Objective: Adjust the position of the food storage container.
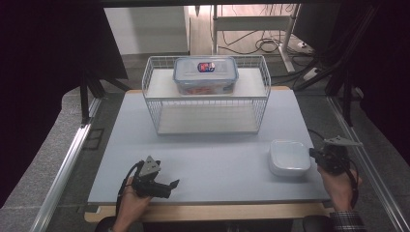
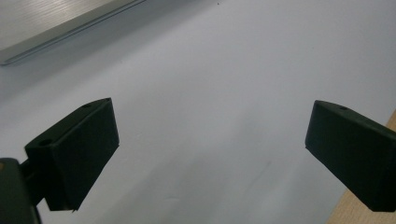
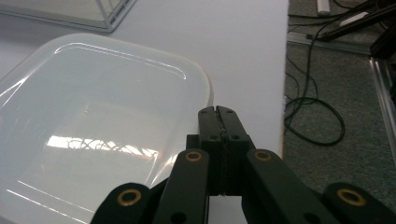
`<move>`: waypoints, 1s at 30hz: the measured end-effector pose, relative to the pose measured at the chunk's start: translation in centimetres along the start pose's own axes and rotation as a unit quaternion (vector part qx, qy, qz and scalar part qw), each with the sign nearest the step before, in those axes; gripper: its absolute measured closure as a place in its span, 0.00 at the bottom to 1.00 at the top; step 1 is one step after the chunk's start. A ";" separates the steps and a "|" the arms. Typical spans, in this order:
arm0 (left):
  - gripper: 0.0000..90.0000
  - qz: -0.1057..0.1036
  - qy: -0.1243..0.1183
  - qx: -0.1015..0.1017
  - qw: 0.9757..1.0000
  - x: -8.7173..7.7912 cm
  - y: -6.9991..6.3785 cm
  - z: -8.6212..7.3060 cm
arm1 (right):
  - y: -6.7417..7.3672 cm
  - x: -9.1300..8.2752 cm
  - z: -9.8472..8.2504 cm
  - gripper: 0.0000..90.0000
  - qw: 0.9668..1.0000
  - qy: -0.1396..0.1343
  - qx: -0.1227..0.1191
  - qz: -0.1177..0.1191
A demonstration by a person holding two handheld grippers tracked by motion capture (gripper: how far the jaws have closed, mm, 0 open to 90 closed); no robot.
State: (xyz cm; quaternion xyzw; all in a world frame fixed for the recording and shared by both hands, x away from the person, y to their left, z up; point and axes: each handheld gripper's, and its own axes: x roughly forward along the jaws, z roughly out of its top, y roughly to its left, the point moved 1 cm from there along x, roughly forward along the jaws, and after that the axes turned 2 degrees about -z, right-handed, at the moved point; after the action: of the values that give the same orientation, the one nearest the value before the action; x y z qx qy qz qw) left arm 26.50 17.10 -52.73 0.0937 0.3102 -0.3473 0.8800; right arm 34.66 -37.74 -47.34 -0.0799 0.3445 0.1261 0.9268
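Lid (image 1: pixel 289 156) of white plastic lies flat near the desk's (image 1: pixel 212 159) right edge, toward the near right corner; my right tongs (image 3: pixel 218 112) sit clenched on nothing, their tips just at its rounded corner; whether they touch it I cannot tell; it is a rounded square, no clear long axis; my left tongs (image 2: pixel 210 149) hang released over bare desk near the front edge; a wire basket (image 1: pixel 207 104) with a lidded container (image 1: pixel 205 75) stands at the far edge, well apart.

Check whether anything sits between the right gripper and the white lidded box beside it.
Nothing visible does. The right gripper, jaws shut, sits right at the rim of the white box on its right side, with bare table around them. Contact is unclear.
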 end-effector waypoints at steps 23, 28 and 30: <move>0.03 0.000 0.006 0.002 1.000 0.2 -0.1 0.0 | 8.6 2.1 1.3 0.99 0.992 0.012 -0.053 0.112; 0.03 0.000 0.007 0.002 1.000 0.3 -0.1 0.0 | 11.1 2.6 1.7 0.99 0.989 0.011 -0.065 0.135; 0.03 0.001 0.007 0.002 1.000 0.3 -0.1 0.0 | 12.1 2.7 1.8 0.99 0.987 0.011 -0.069 0.143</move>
State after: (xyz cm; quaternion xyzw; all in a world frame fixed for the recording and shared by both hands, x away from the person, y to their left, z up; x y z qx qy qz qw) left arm 26.59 16.90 -52.93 0.0980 0.3152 -0.3467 0.8780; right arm 34.28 -25.31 -48.54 -0.0950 0.3531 0.2802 0.8876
